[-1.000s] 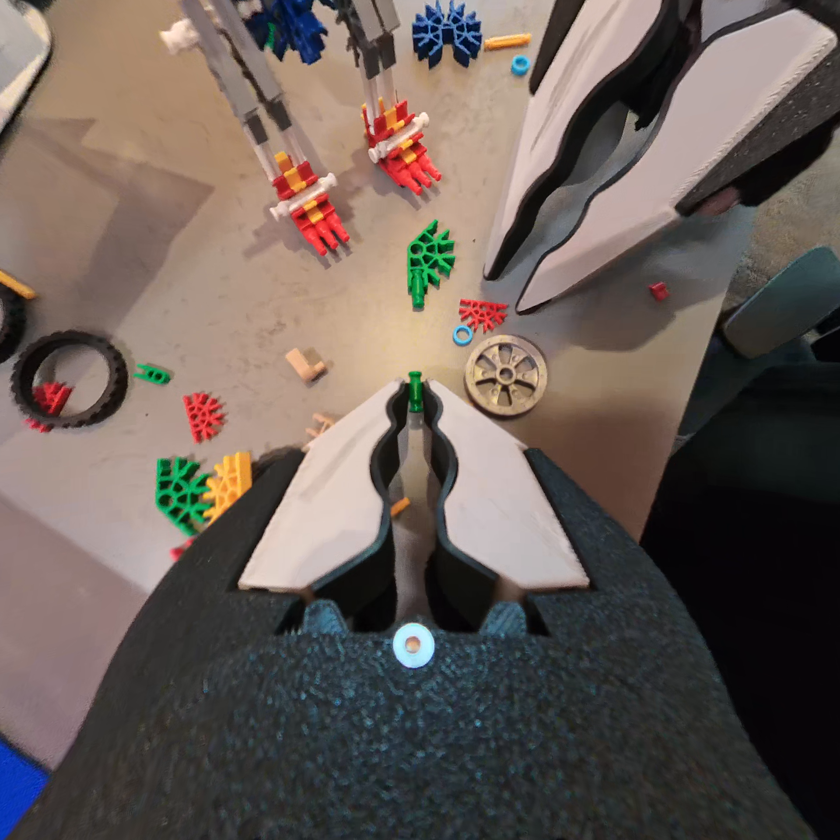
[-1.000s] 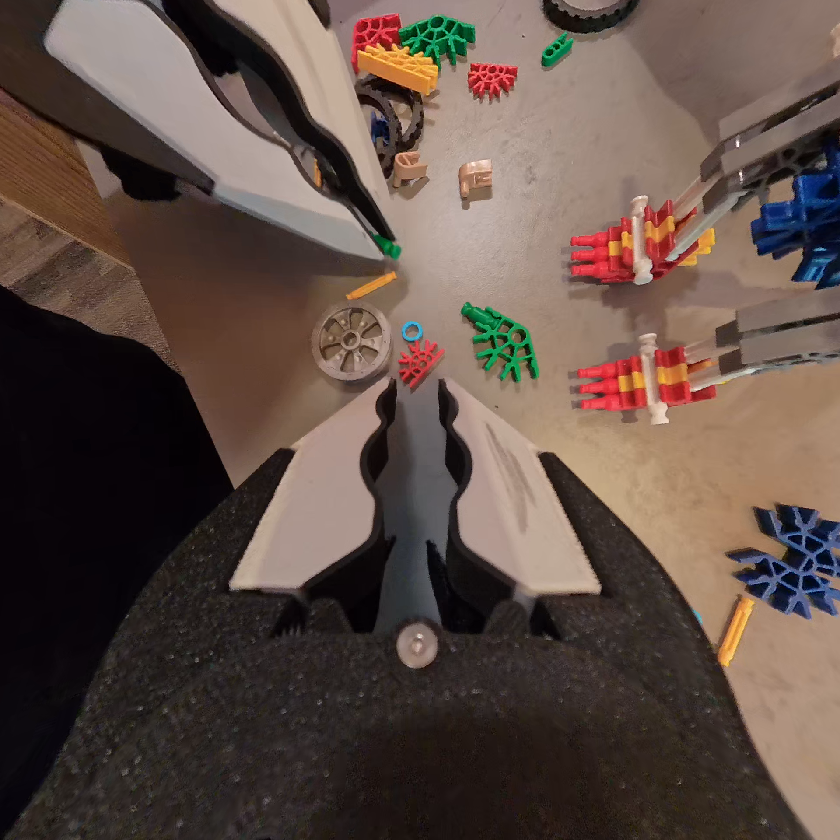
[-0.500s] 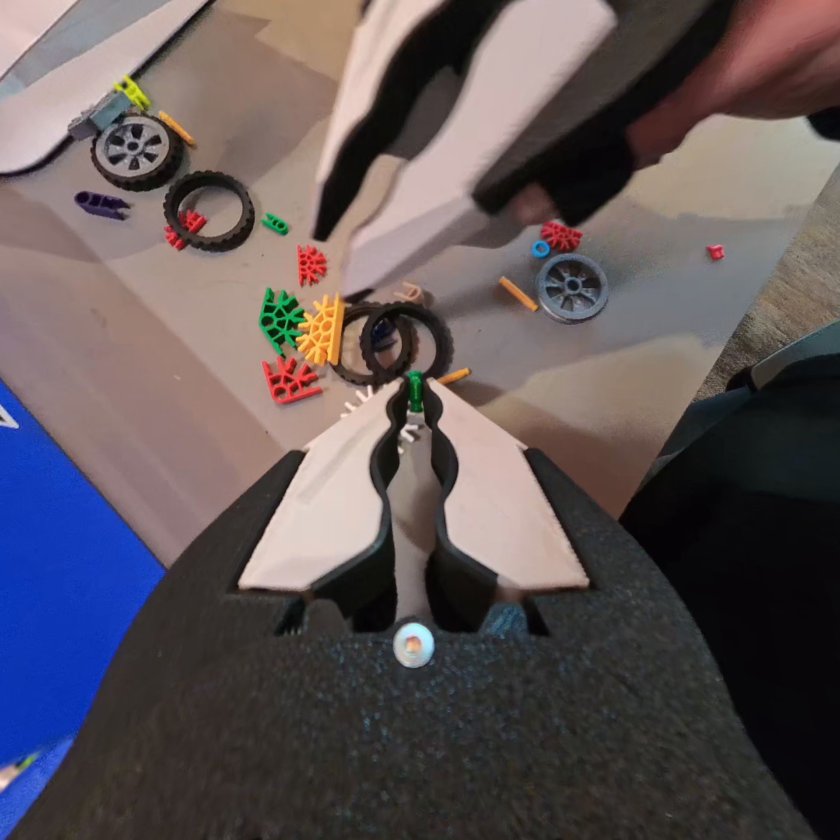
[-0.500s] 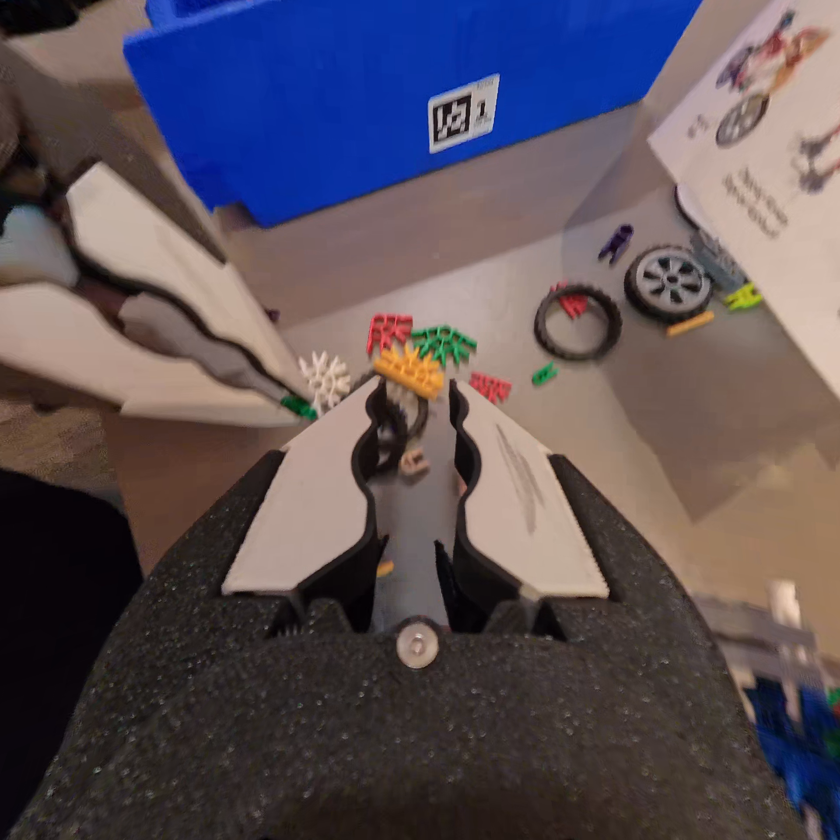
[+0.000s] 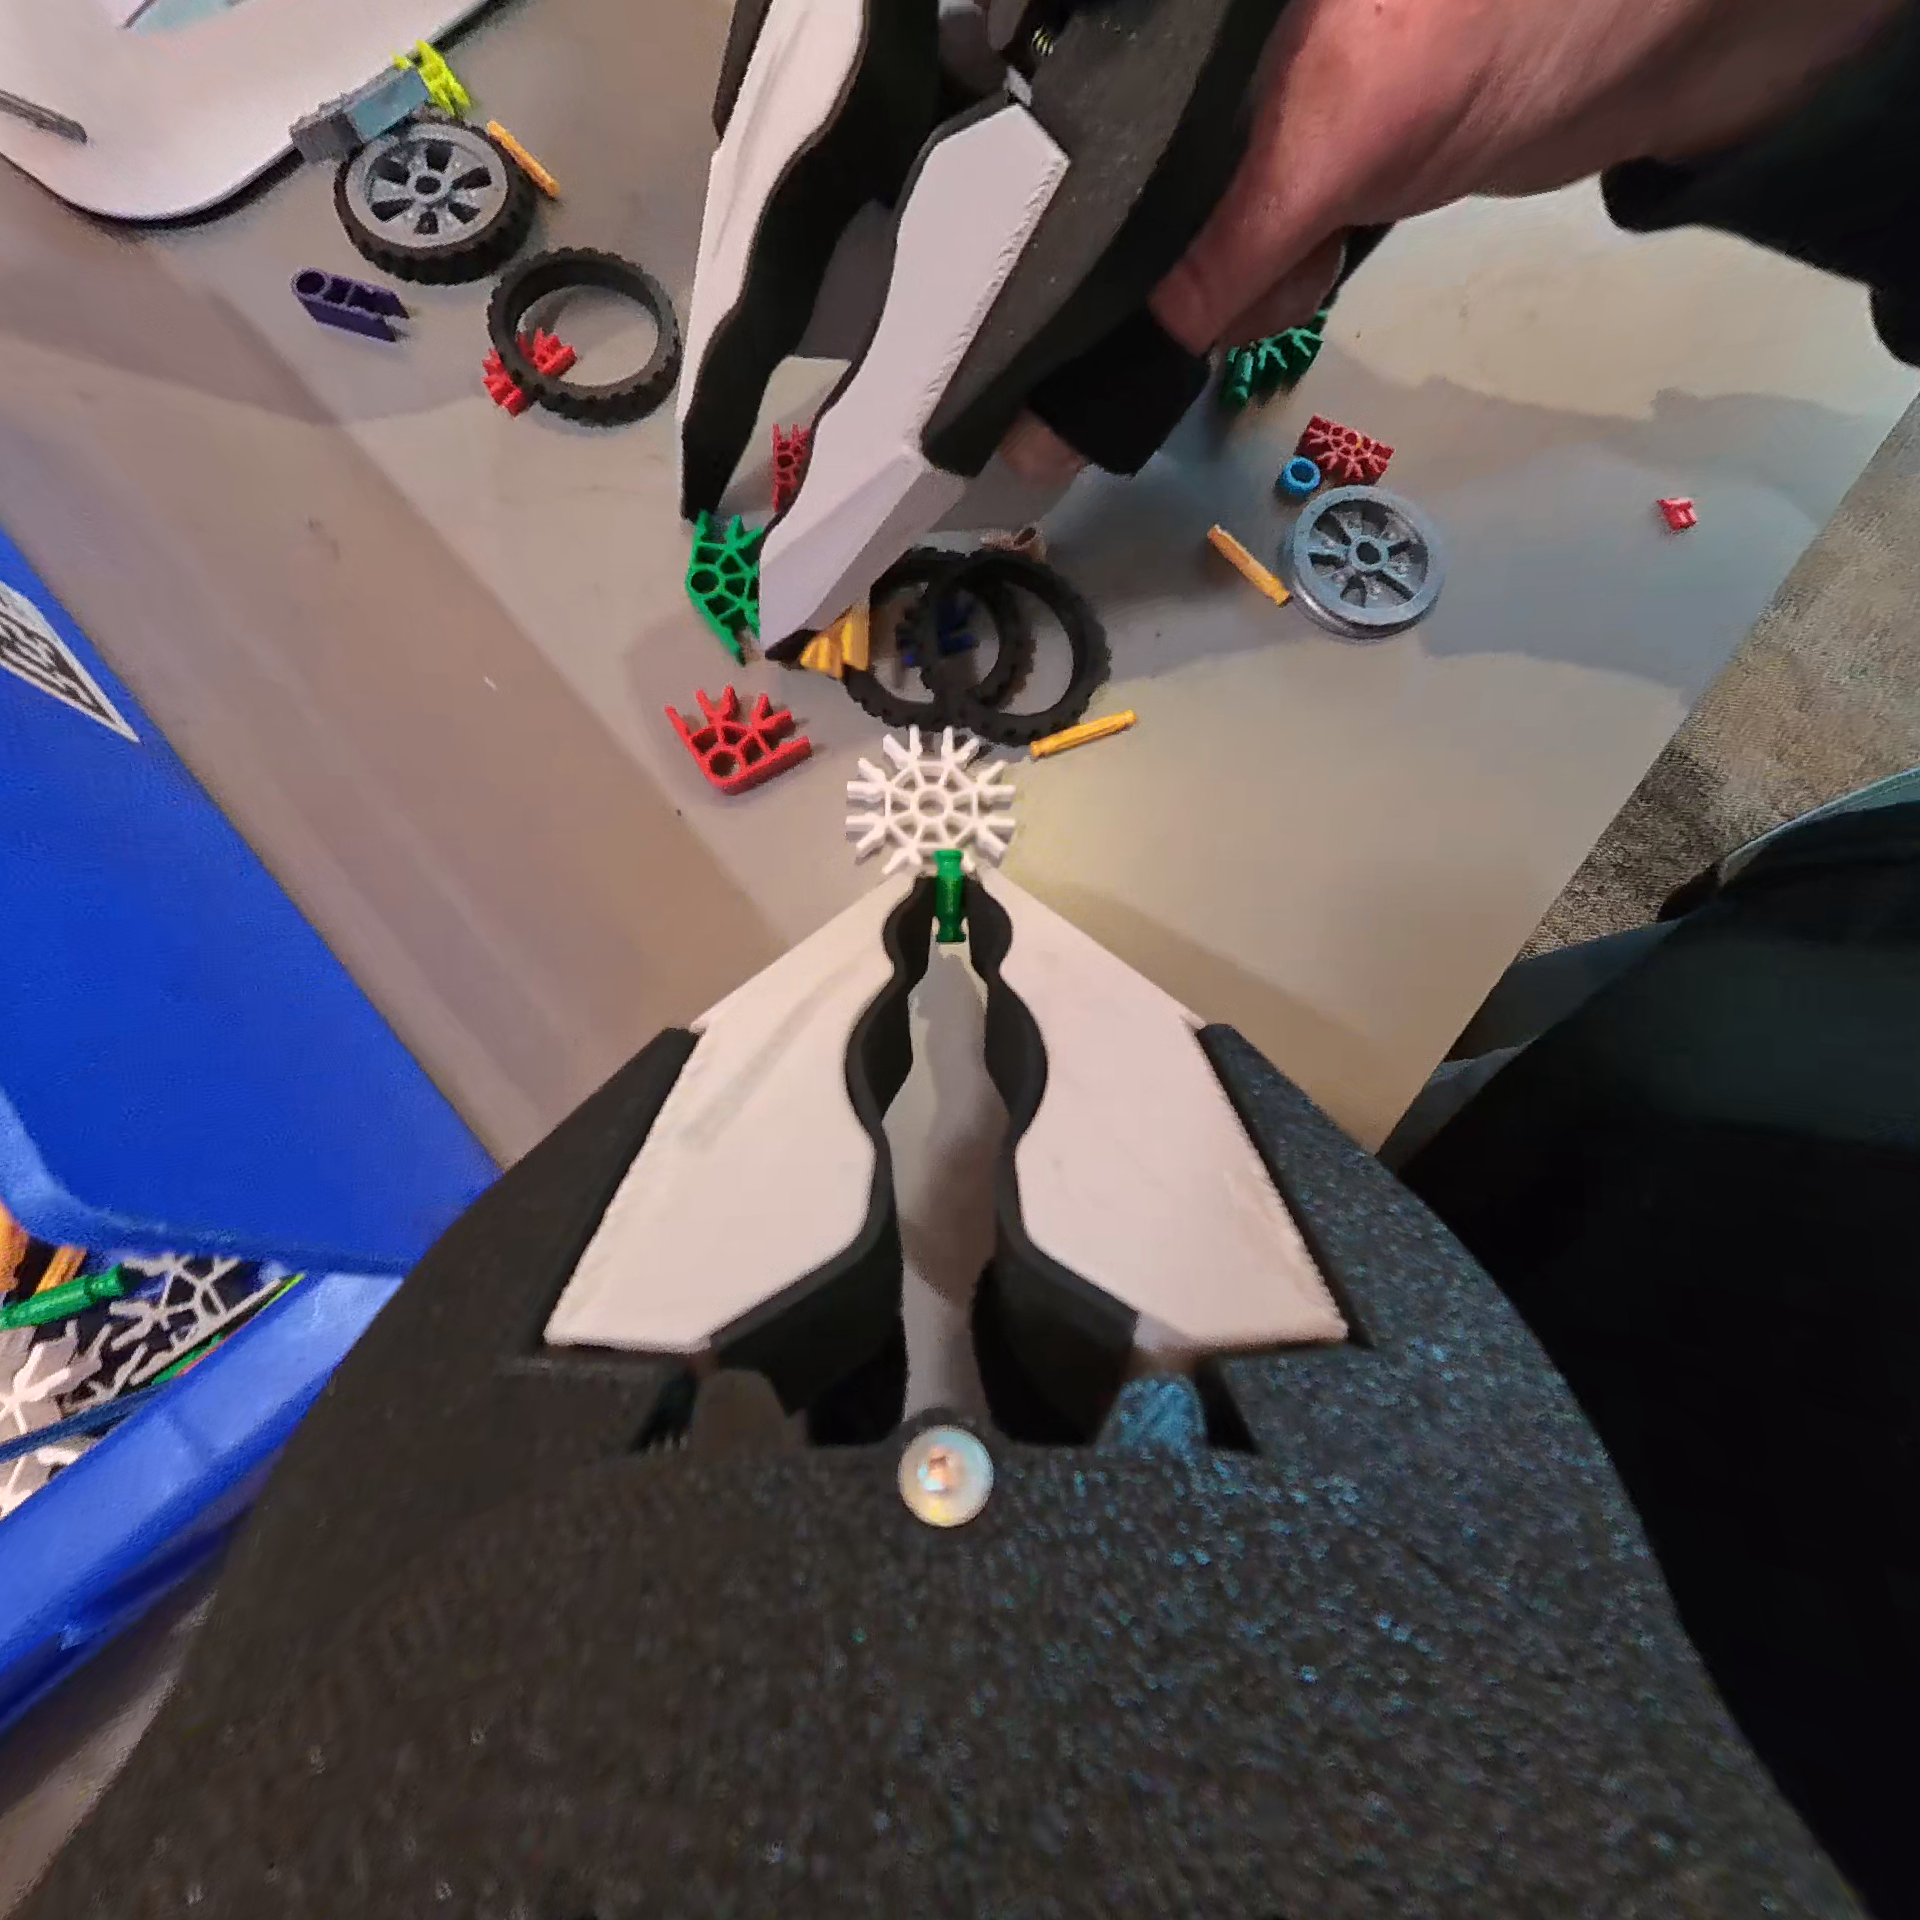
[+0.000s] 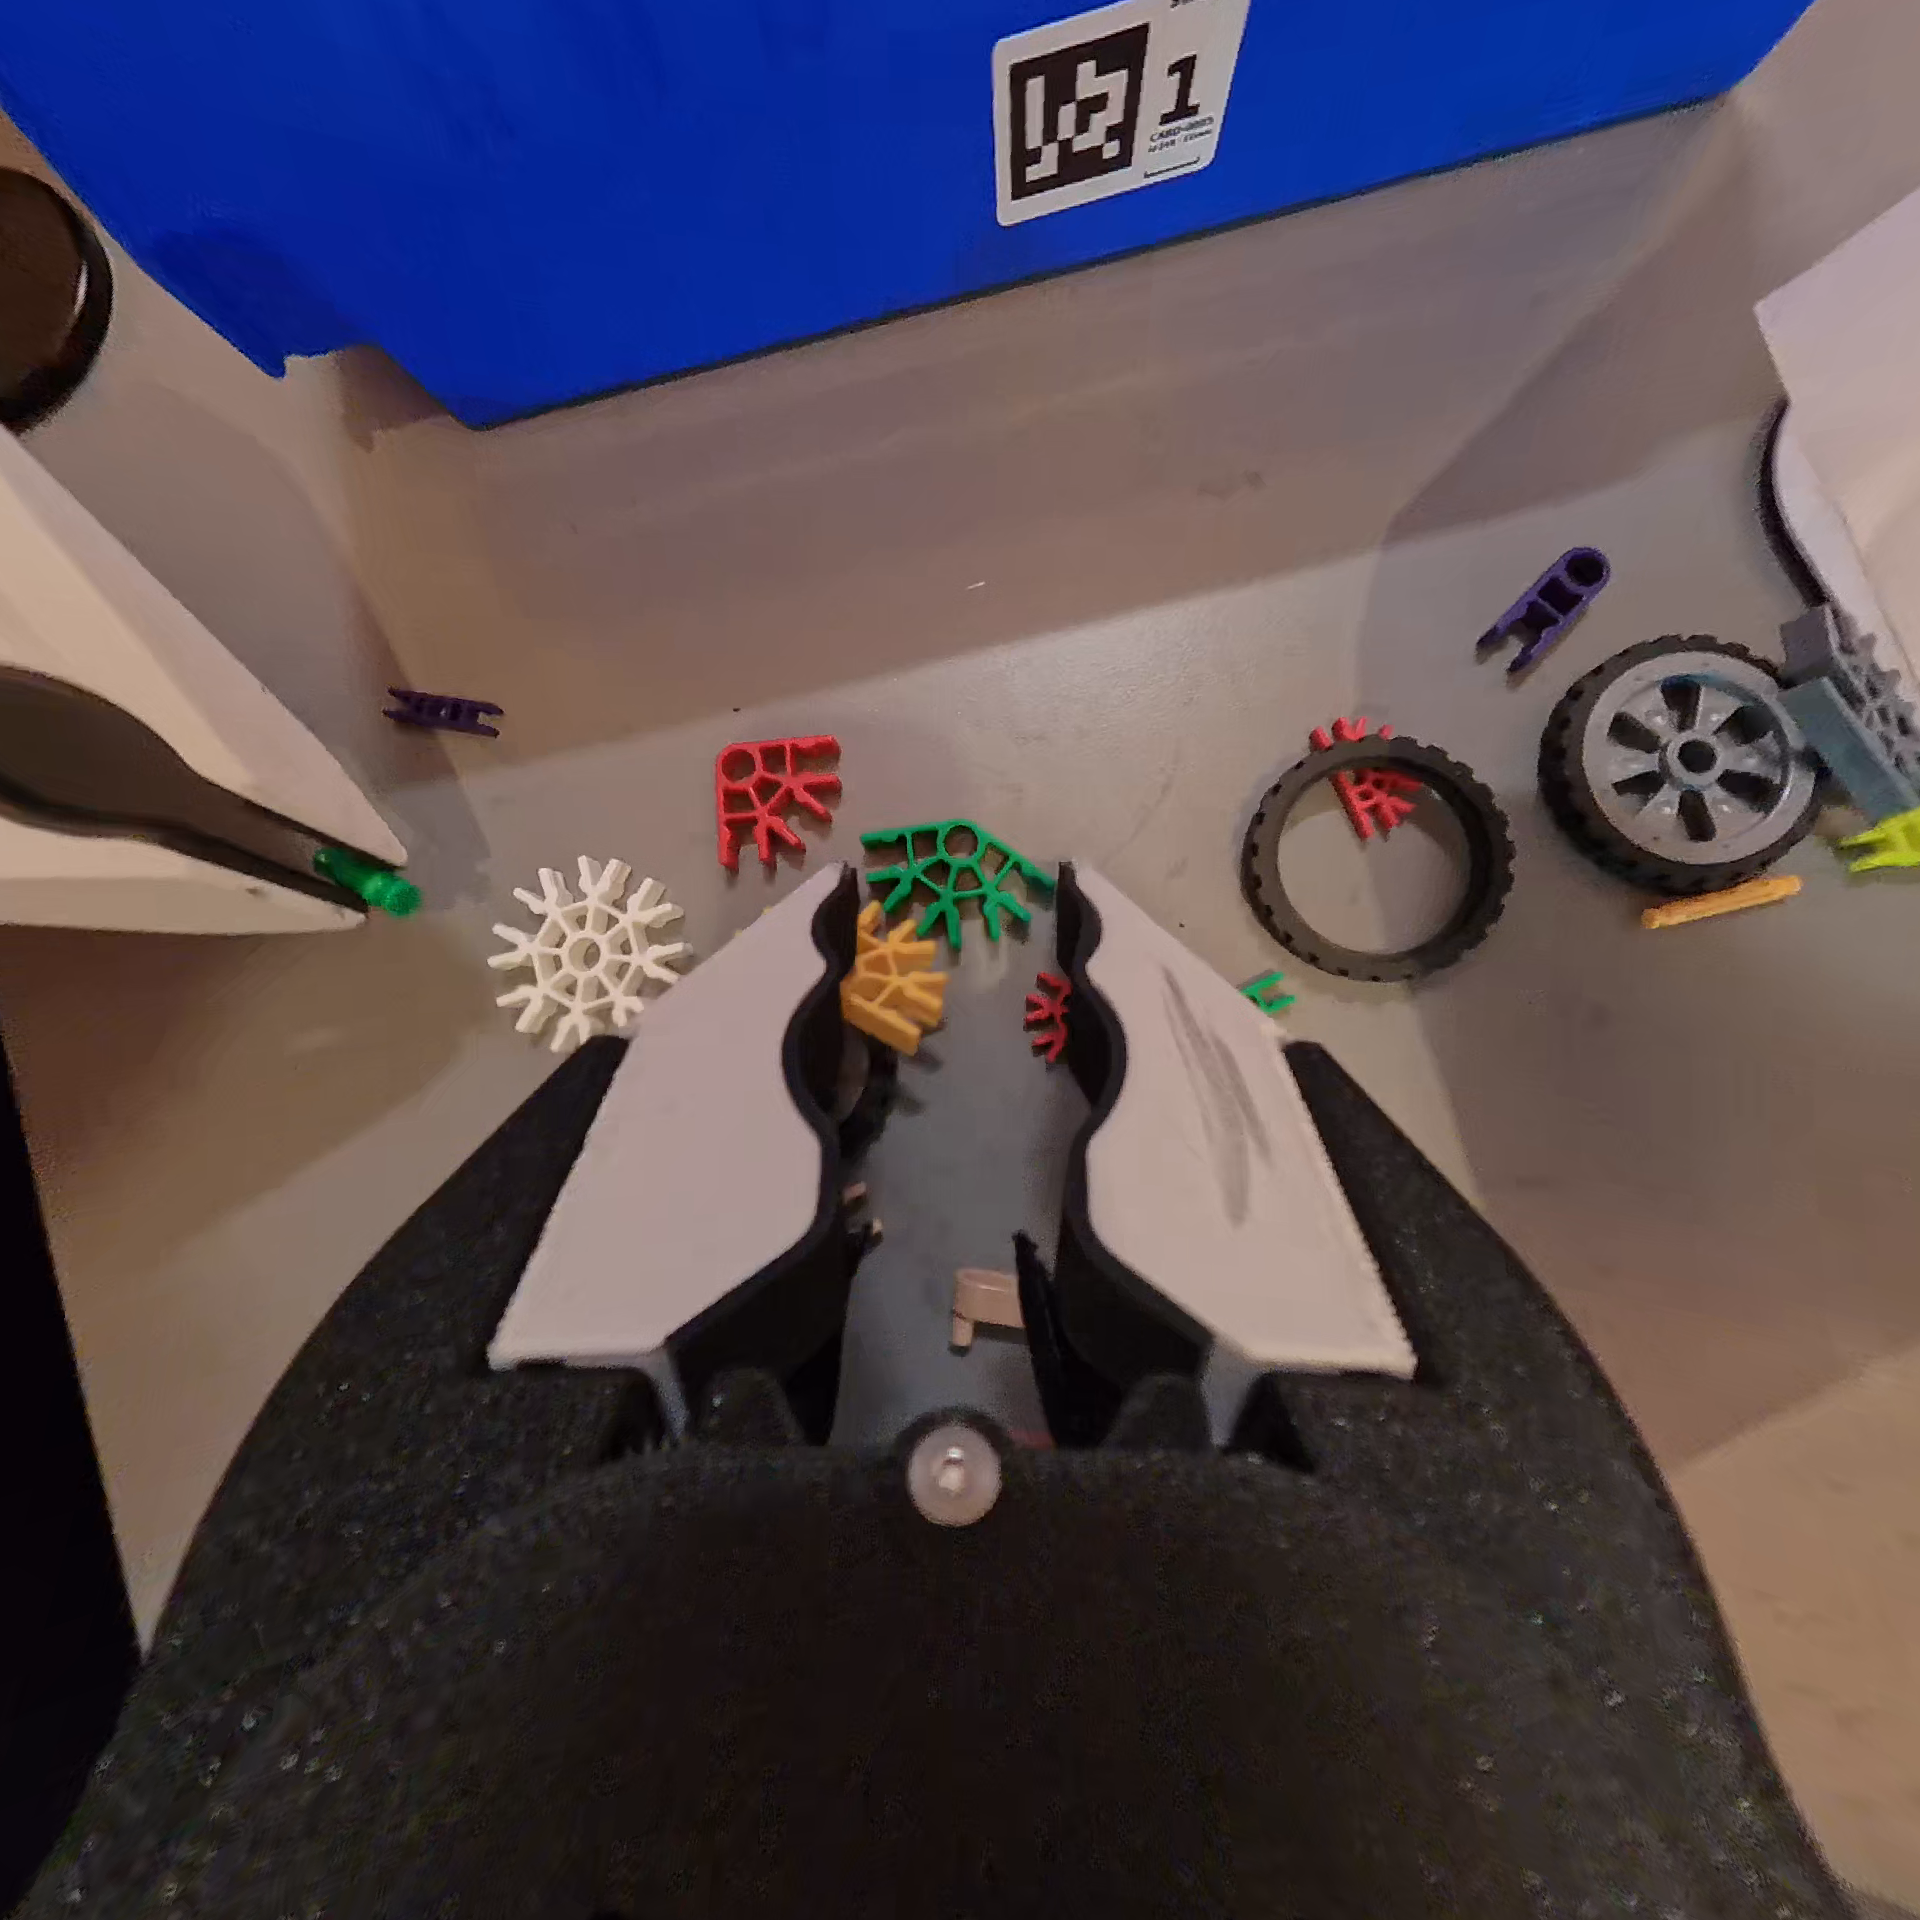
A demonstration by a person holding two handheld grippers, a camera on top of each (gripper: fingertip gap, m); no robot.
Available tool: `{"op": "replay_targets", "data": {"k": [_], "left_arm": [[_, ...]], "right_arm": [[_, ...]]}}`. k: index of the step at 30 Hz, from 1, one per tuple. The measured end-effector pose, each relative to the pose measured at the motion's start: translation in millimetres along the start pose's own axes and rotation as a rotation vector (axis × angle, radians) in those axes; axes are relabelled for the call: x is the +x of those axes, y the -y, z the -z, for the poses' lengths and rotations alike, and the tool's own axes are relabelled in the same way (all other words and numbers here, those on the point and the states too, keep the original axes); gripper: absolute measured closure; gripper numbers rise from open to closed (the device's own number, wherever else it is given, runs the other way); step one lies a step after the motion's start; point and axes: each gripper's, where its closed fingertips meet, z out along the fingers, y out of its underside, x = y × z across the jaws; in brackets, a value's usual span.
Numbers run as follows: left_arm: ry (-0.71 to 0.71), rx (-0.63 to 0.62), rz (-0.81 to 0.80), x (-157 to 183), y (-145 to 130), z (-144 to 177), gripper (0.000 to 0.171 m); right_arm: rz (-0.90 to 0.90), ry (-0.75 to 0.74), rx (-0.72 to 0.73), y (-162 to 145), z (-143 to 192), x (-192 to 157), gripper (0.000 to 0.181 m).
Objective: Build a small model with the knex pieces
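Left wrist view: grey tabletop (image 5: 1299,935), left tongs (image 5: 948,883) pinching green rod (image 5: 948,906); right tongs (image 6: 956,883) spread wide.

Your left gripper (image 5: 943,896) has its white fingers pinched nearly together at the tips, clamped there on a short green plastic rod (image 5: 948,895). Ahead of it, your right gripper (image 6: 954,902) points steeply down with its fingers spread apart, your bare hand (image 5: 1444,125) wrapped around its black body.
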Motion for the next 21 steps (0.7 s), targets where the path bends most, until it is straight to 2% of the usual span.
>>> {"op": "replay_targets", "data": {"k": [7, 12, 17, 21], "left_arm": [[-0.01, 0.005, -0.012, -1, 0, 1, 0.168], [-0.006, 0.015, -0.017, -3, 3, 2, 0.168], [-0.006, 0.019, -0.023, -2, 4, 2, 0.168], [-0.016, 0.027, -0.027, 1, 7, 2, 0.168]], "right_arm": [[0.054, -0.021, -0.008, 3, -3, 2, 0.145], [-0.01, -0.055, 0.108, 21, 4, 9, 0.145], [-0.059, -0.069, 0.216, 35, 30, 14, 0.145], [-0.075, -0.043, 0.265, 31, 73, -3, 0.145]]}}
